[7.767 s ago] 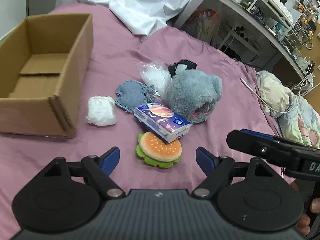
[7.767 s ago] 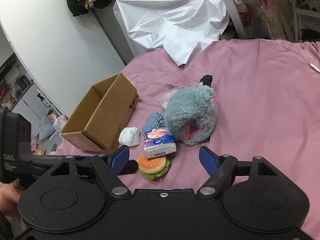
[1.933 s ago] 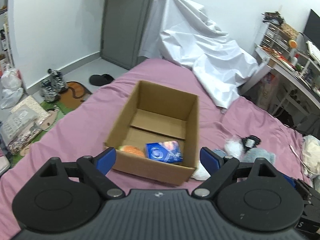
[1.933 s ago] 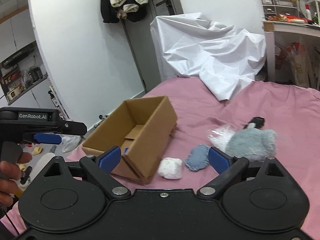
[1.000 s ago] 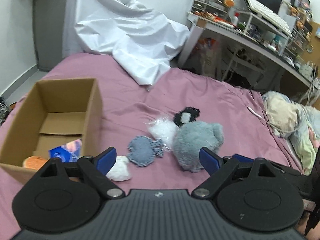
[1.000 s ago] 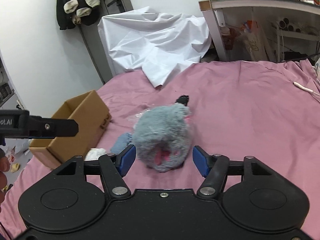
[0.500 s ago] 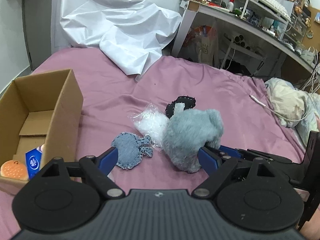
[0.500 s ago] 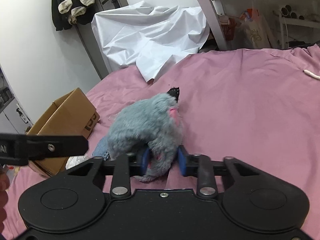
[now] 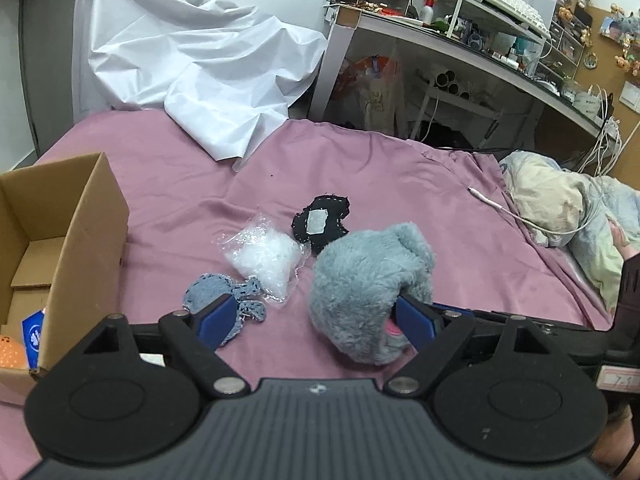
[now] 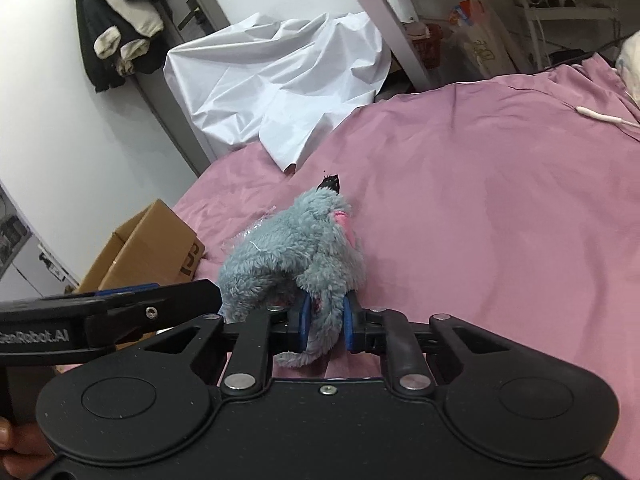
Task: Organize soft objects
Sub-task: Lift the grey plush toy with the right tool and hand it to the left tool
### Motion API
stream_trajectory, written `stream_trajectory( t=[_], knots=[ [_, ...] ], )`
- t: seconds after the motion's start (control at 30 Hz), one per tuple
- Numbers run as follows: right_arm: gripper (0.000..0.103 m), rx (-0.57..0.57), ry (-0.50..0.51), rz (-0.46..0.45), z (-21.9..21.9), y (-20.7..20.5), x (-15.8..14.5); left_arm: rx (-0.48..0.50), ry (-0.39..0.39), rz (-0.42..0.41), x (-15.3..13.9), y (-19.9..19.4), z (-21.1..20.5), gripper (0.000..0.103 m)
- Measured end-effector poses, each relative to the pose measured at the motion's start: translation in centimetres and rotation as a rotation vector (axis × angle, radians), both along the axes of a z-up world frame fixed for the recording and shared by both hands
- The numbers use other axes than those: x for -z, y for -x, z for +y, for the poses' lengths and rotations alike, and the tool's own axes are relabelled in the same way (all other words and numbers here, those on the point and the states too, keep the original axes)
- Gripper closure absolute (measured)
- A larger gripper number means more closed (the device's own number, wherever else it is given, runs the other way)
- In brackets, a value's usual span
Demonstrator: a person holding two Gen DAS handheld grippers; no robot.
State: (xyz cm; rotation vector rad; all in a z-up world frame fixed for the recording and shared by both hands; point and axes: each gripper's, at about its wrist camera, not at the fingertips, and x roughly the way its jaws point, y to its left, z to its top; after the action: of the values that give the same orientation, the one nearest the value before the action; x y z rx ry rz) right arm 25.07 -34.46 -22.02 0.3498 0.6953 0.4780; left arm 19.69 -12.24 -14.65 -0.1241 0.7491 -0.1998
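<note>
A grey plush toy lies on the pink bed. My right gripper has its jaws closing tight, and the blue pads pinch a fold of the plush. My left gripper stands open just in front of the plush, nothing pressed between its pads. A blue-grey knitted piece, a clear bag of white stuffing and a black patch lie beside the plush. The cardboard box at the left holds a burger plush and a blue tissue pack.
A crumpled white sheet covers the bed's far end. A cluttered desk stands behind. A bundled blanket and a white cable lie at the right edge. A hand holds the left gripper.
The right gripper went from open around the grey plush to shut on it. The left gripper came closer and lower toward the plush, still open.
</note>
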Motion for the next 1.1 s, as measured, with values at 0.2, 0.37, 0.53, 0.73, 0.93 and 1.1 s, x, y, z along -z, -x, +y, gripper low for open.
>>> stream_trajectory(
  t=[0.2, 0.37, 0.53, 0.73, 0.93, 1.1],
  knots=[
    [0.088, 0.009, -0.015, 0.026, -0.7, 1.0, -0.7, 0.006, 0.04, -0.01, -0.9, 0.9, 0.8, 0.019],
    [0.088, 0.003, -0.031, 0.085, -1.2, 2.0, -1.4, 0.029, 0.088, -0.019, -2.1, 2.2, 1.5, 0.021],
    [0.088, 0.009, -0.039, 0.15, -1.3, 2.6, -1.6, 0.062, 0.152, -0.017, -2.4, 3.6, 1.6, 0.022],
    [0.088, -0.006, -0.059, 0.218, -1.5, 3.5, -1.4, 0.068, 0.163, 0.054, -1.5, 4.3, 1.1, 0.037],
    [0.087, -0.024, -0.08, 0.249, -1.1, 3.8, -0.8, 0.094, 0.156, 0.116, 0.3, 4.0, 0.0, 0.043],
    [0.082, -0.04, -0.072, 0.249, -0.6, 3.5, -0.3, 0.062, 0.175, 0.174, 2.1, 2.9, -0.1, 0.055]
  ],
)
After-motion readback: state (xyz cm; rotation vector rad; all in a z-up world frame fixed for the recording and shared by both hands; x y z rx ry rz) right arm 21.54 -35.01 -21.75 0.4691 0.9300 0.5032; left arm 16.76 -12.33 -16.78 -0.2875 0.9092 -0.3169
